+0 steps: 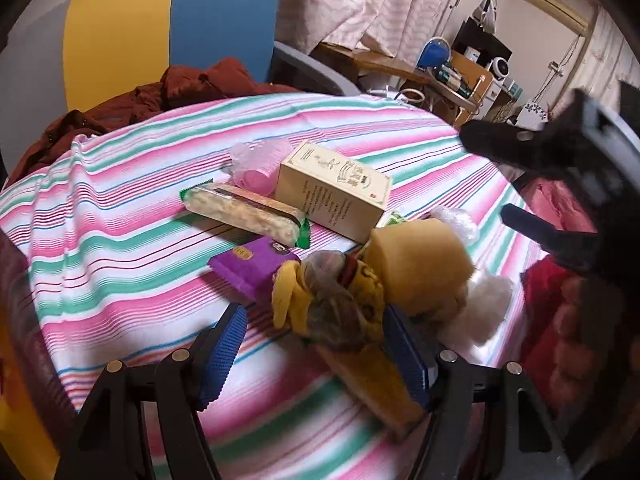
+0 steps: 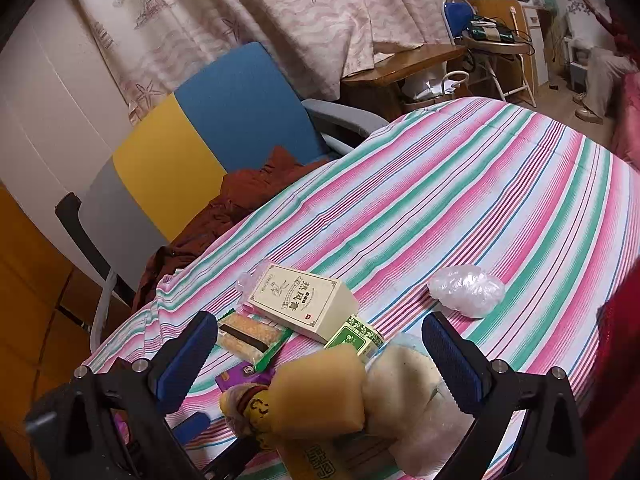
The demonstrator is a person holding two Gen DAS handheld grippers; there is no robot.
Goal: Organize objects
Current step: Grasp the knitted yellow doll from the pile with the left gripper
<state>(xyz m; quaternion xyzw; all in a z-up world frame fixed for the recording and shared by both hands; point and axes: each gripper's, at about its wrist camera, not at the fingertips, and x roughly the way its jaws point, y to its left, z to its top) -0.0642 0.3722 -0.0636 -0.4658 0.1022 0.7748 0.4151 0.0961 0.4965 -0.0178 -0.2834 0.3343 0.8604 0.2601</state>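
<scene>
I see a desk under a pink, green and white striped cloth (image 2: pixel 460 200). At its far left stands a blue, yellow and grey chair (image 2: pixel 192 144) with rust-brown clothing (image 1: pixel 168 92) heaped on it. Behind hang pale starfish-print curtains (image 2: pixel 248 12); far right, a cluttered wooden side table (image 2: pixel 404 62).

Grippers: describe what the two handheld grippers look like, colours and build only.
Both look alike. The left gripper has two black plastic arms with triangular cut-outs, a round silver bolt head on each arm, and fingers faced with blue ribbed pads. The right gripper shows the same black frame, silver bolts and blue textured pads. No cables or sleeves are visible.
</scene>
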